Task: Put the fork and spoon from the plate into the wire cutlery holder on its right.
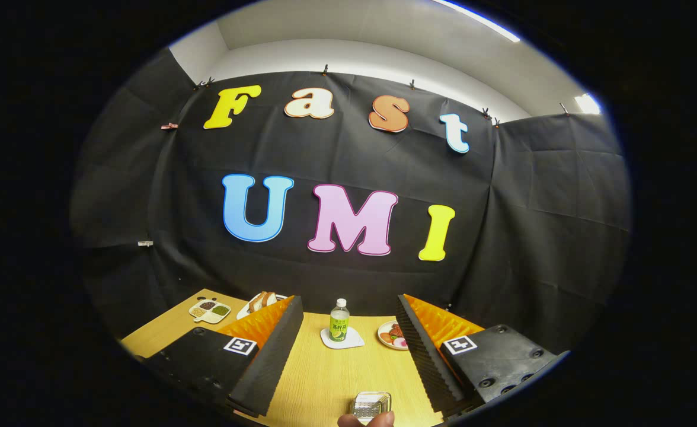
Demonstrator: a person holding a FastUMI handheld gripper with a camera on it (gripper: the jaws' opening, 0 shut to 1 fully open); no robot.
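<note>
While tongs [348,356] gape, bottle [339,320] stands beyond.

The gripper [348,350] is holding its fingers wide apart above the light wooden table [325,379], leaving a bare lane between them. A small green-labelled plastic bottle [339,320] on a white coaster [342,339] is blocking that lane's far end.

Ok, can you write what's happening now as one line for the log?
gripper: fingers open, holding nothing | between fingers: wire cutlery holder | beyond: bottle on coaster | table: wooden
</note>
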